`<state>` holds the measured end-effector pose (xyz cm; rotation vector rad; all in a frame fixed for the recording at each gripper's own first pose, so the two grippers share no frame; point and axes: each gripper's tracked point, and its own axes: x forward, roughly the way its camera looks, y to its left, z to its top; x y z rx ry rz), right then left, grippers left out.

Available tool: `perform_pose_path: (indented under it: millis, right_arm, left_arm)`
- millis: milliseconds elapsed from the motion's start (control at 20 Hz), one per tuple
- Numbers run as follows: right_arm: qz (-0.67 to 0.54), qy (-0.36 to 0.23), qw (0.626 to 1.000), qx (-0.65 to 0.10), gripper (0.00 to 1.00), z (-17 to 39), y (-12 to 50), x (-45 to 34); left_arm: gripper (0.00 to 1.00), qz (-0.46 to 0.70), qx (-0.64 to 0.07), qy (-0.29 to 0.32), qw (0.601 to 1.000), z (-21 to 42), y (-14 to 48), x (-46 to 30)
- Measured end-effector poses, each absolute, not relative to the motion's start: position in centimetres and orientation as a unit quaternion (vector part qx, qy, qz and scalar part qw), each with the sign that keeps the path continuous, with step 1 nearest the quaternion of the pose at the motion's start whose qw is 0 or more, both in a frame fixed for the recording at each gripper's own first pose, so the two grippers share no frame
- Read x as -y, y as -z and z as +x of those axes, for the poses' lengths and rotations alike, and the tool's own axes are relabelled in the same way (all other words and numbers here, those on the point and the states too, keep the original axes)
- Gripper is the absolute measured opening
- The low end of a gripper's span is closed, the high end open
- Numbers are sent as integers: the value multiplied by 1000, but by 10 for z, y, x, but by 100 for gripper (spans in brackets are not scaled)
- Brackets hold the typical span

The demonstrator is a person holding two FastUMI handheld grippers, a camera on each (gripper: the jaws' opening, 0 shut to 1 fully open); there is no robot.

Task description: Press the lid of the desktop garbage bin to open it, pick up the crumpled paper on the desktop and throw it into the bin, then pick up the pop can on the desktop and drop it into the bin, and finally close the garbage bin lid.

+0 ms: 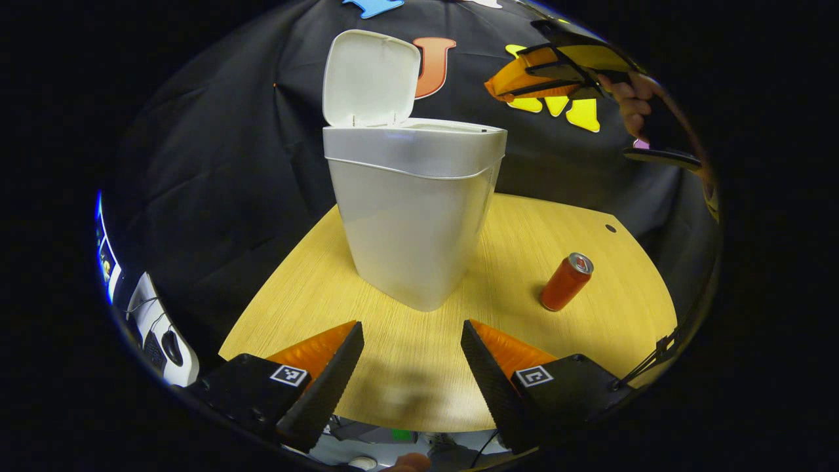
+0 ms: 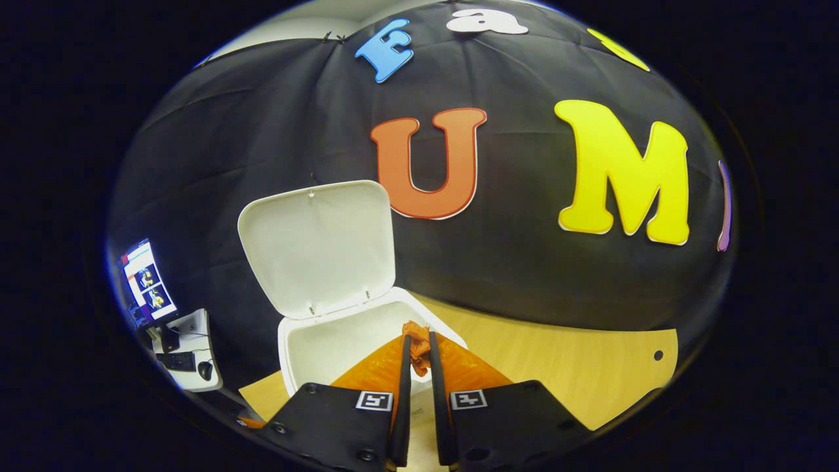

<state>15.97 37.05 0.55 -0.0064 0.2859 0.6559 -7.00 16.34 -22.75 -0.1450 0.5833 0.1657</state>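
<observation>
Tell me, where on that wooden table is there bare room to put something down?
The round wooden table is bare in front of the white plastic bin, towards the left tongs, and again beyond the red pop can near the small hole at the far right edge. It is tightest between bin and can. Above the open bin, the right tongs hold crumpled paper.

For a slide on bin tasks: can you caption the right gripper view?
Right gripper holds crumpled paper above the open bin, lid raised.
</observation>
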Motion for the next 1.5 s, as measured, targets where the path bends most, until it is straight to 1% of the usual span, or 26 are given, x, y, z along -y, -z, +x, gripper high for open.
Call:
perform_pose_path:
  millis: [50,100,200,250,300,350,400,450,500,550,600,650,700,850,950,1050,1150,1350,1500]
  right_arm:
    - [-3,-320,936,-145,17,162,-2,-376]
    - [-2,-318,936,-151,15,166,1,-380]
    - [4,-318,935,-160,22,169,7,-386]
    - [4,-317,935,-161,19,169,8,-388]
    - [1,-316,935,-161,27,171,9,-387]
    - [-1,-317,934,-162,28,171,11,-388]
    - [-3,-319,934,-162,33,171,13,-390]
    - [-2,-318,934,-161,34,170,12,-389]
    - [-1,-317,935,-159,45,171,10,-388]
    - [2,-313,937,-156,48,172,9,-386]
    - [8,-314,937,-155,59,172,7,-386]
    - [12,-311,938,-153,63,172,5,-384]
    - [15,-308,939,-151,75,172,2,-380]
    - [29,-295,945,-138,82,171,-9,-360]
    - [47,-297,942,-147,86,166,-13,-346]
    - [50,-284,947,-141,94,165,-20,-322]
    - [43,-272,953,-123,96,163,-30,-297]
    - [26,-239,965,-102,96,159,-41,-239]
    - [25,-208,973,-100,96,156,-39,-196]
  left_arm:
    - [99,-70,-288,-79,952,-70,229,-163]
    - [99,-69,-289,-73,952,-69,229,-161]
    - [99,-64,-290,-64,953,-66,228,-159]
    - [99,-61,-289,-59,953,-65,227,-156]
    - [99,-58,-288,-55,954,-63,227,-154]
    - [99,-55,-287,-50,955,-62,227,-151]
    - [99,-52,-287,-44,956,-60,227,-149]
    - [99,-49,-287,-39,956,-60,227,-146]
    - [99,-48,-289,-35,956,-60,228,-144]
    - [99,-50,-289,-31,955,-60,227,-142]
    - [99,-52,-290,-27,955,-60,228,-139]
    - [99,-54,-291,-24,955,-60,228,-137]
    - [99,-54,-292,-21,955,-59,228,-136]
    - [99,-48,-294,-12,954,-56,227,-127]
    - [99,-45,-294,0,955,-52,228,-118]
    - [99,-39,-291,9,956,-47,226,-107]
    - [99,-34,-289,20,956,-41,226,-94]
    - [99,-13,-281,50,958,-24,228,-63]
    - [99,5,-279,63,958,-13,230,-40]
